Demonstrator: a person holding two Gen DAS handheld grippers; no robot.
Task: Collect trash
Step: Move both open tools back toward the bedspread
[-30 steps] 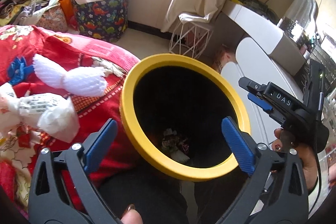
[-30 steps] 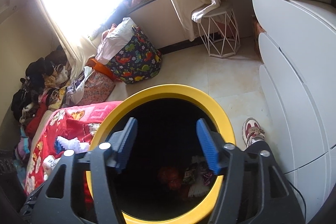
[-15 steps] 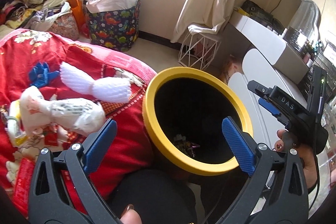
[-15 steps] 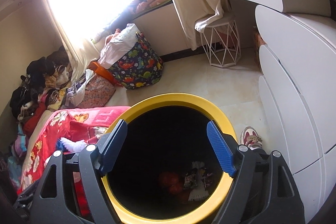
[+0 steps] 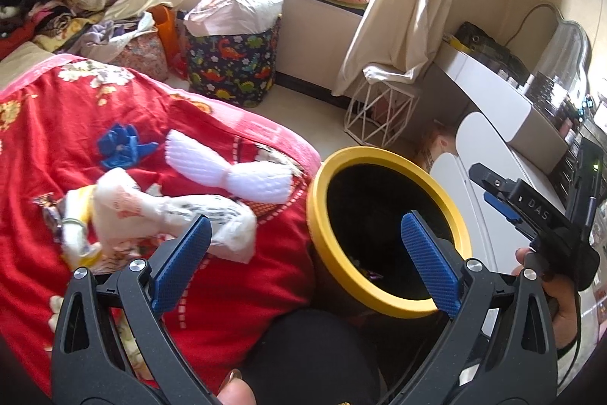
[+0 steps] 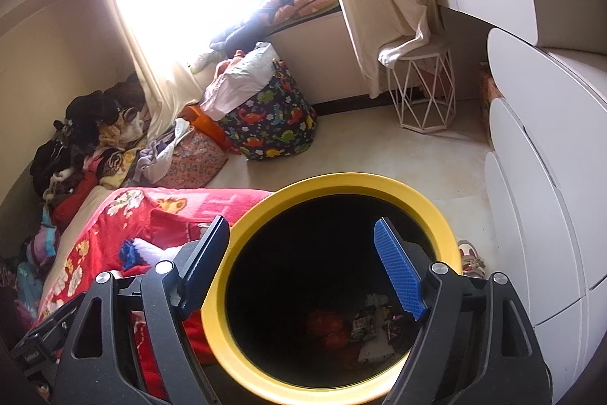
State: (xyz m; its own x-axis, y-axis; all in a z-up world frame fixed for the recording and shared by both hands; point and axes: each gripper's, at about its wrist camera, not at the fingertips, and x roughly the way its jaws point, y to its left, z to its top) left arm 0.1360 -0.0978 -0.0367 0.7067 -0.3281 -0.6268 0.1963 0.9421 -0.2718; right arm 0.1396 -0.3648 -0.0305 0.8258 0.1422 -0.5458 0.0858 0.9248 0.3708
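The left tongs [image 5: 303, 260] are spread wide with nothing between the blue pads, hanging above the edge of a bed covered by a red blanket [image 5: 95, 124]. Their left pad sits over a crumpled white plastic bag [image 5: 159, 215] with small print too blurred to read; just behind the bag lies a white foam net [image 5: 231, 169], and both rest on the blanket close to its rounded edge.

Hard against that edge stands a black bin with a yellow rim [image 5: 383, 158], its mouth unobstructed. In the right wrist view the right tongs [image 6: 303, 272] are also wide open and empty, poised over the bin [image 6: 341, 181]; wrappers [image 6: 371, 325] and something red lie on the bottom.

Open floor [image 6: 379, 154] stretches beyond the bin toward a dinosaur-print basket [image 6: 273, 124] and a white wire stool [image 6: 425, 90], while white drawers [image 6: 531, 185] close off the right side.

Seen from the left wrist, the right tongs' body [image 5: 531, 211] carries the letters "DAS".
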